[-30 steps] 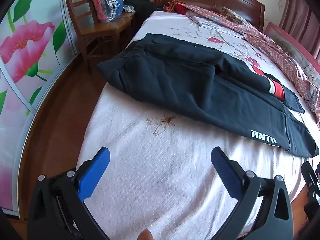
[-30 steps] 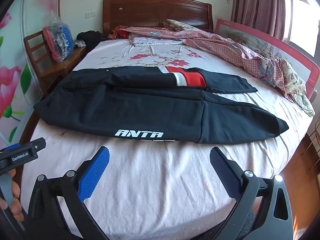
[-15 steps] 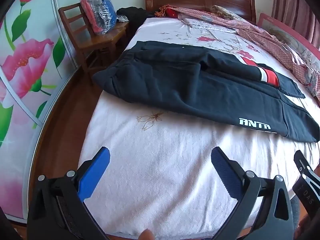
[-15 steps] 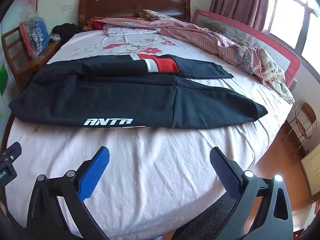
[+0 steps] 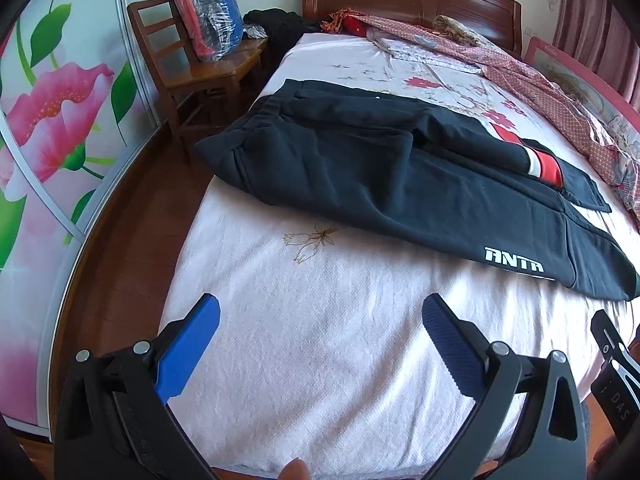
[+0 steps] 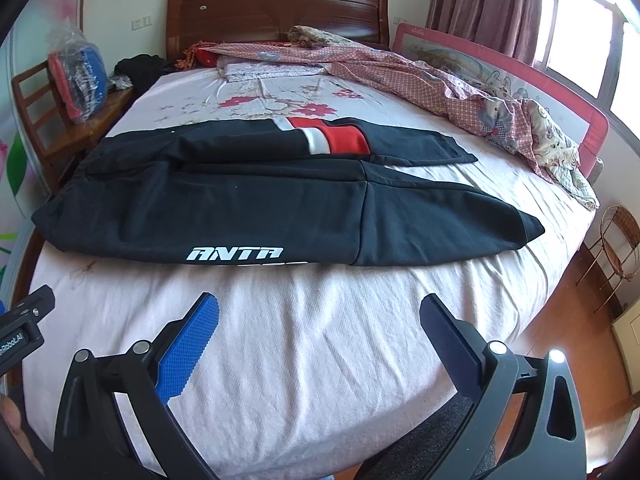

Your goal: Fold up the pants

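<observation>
Pants (image 6: 248, 208), black, spread flat across the bed (image 5: 320, 340), nearer its foot than the headboard (image 6: 276, 8). Waistband at the bed's left edge, just overhanging beside the chair (image 5: 200, 68); leg ends reaching toward the right edge, short of it. Lying on their side, one leg nearer the foot with a white ANTA logo (image 6: 236, 254) along its near hem line, the other leg behind it, showing a red and white band (image 6: 332, 140). Some folds and creases near the waist.

Left gripper (image 5: 320, 320) released, fingers spread wide, hovering over bare sheet at the bed's foot, near the left corner, clear of the pants. Right gripper (image 6: 320, 316) likewise released, fingers wide apart, over the foot edge in front of the logo, touching nothing.

Farther out: crumpled checked quilt (image 6: 460, 84) along the right edge and the head of the bed, against a red rail (image 6: 520, 80). Bagged bundle (image 5: 212, 20) on the chair. Flowered wardrobe door (image 5: 52, 120) left of the bed. Wire basket (image 6: 616, 240) on the floor by the right corner.
</observation>
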### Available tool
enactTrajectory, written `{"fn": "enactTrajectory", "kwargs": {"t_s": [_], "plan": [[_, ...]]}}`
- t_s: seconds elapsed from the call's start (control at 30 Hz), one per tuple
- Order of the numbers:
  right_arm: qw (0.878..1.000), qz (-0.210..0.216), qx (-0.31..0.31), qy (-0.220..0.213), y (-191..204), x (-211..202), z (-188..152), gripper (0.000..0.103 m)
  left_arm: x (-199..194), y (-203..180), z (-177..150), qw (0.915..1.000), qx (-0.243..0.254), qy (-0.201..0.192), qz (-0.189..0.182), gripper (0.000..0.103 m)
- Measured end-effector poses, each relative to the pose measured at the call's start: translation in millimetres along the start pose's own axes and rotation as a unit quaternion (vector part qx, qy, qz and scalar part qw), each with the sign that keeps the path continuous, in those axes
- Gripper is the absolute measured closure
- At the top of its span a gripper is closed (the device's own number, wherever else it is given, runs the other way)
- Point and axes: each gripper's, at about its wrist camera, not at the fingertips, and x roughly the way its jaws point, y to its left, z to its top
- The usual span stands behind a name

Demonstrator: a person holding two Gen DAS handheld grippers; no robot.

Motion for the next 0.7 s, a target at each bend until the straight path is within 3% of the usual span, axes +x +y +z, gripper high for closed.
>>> {"fn": "enactTrajectory", "kwargs": {"t_s": [0.7], "plan": [[1.000, 0.006, 0.006, 0.008, -0.2, 5.1, -1.3, 0.003, -0.2, -1.0, 2.2, 1.0000, 0.000, 0.005, -0.008, 0.002]]}}
